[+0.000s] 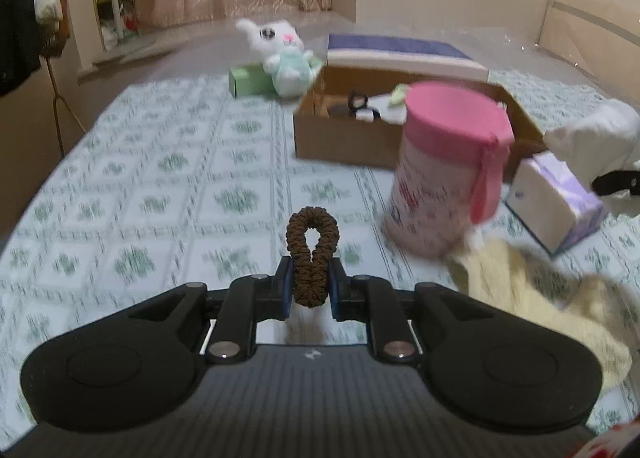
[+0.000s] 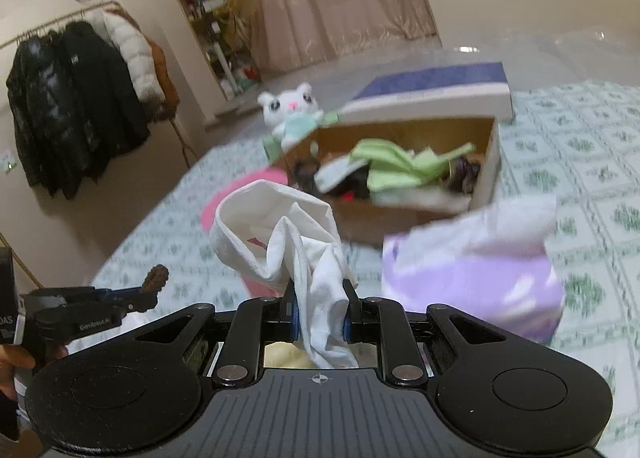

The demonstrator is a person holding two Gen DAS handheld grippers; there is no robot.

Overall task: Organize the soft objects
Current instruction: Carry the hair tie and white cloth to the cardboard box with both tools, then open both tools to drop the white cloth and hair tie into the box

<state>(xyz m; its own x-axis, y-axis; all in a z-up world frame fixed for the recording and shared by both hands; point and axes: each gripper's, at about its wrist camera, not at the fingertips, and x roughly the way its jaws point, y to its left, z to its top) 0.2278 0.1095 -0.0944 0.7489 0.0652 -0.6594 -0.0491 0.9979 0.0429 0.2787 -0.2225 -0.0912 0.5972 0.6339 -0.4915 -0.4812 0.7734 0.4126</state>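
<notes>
A bed [image 1: 160, 177] spread with a green-and-white patterned sheet is seen before pink curtains. A brown ribbed hair scrunchie [image 1: 312, 254], looped upright, is clenched in the left tool [image 1: 312, 290] above the sheet. A crumpled white cloth [image 2: 304, 254] is clamped in the right tool [image 2: 320, 318], near an open cardboard box [image 2: 486, 173] of jumbled fabrics. The box's contents are blurred, and a pink cylindrical pouch [image 1: 448, 165] is smeared by motion.
</notes>
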